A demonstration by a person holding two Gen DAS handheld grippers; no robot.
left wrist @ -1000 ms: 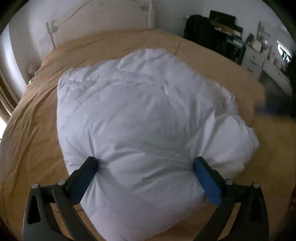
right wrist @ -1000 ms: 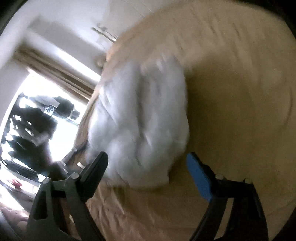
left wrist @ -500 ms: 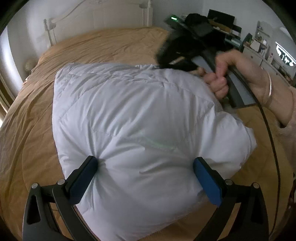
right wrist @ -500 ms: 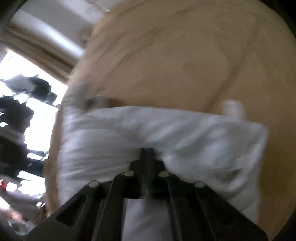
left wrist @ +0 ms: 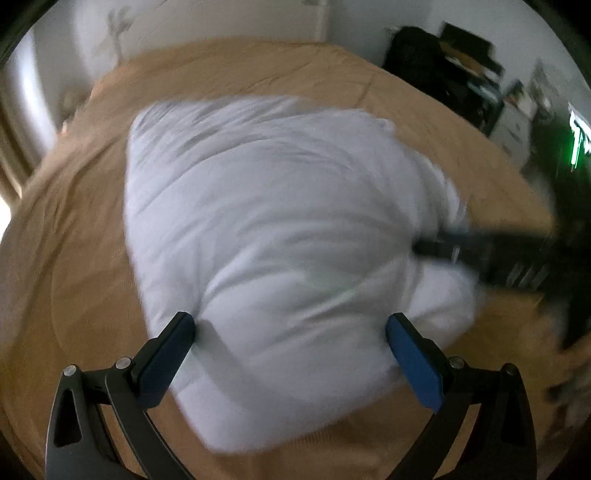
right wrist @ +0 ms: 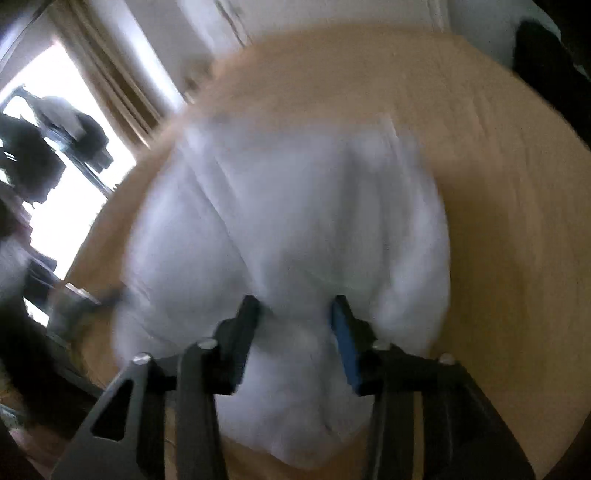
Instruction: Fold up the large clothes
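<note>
white puffy garment (left wrist: 280, 221) bunched mid-bed (left wrist: 74, 258) | left hand-held gripper (left wrist: 290, 328) spread at its near edge | right hand-held gripper (right wrist: 295, 314) half-closed, pinching a fold on its right side, nearer for pull

A wide bed (left wrist: 258, 74) with a tan cover fills most of the room. At its far end a white headboard (left wrist: 221, 22) stands against a pale wall (left wrist: 369, 14). To the far right sit dark furniture and shelves (left wrist: 454, 62), blurred, with a white chest of drawers (left wrist: 517, 122) beside them and a green glow (left wrist: 576, 144) at the right edge. On the left, beige curtains (right wrist: 110, 74) frame a bright window (right wrist: 74, 184), where dark clothes (right wrist: 33, 155) hang against the daylight.
</note>
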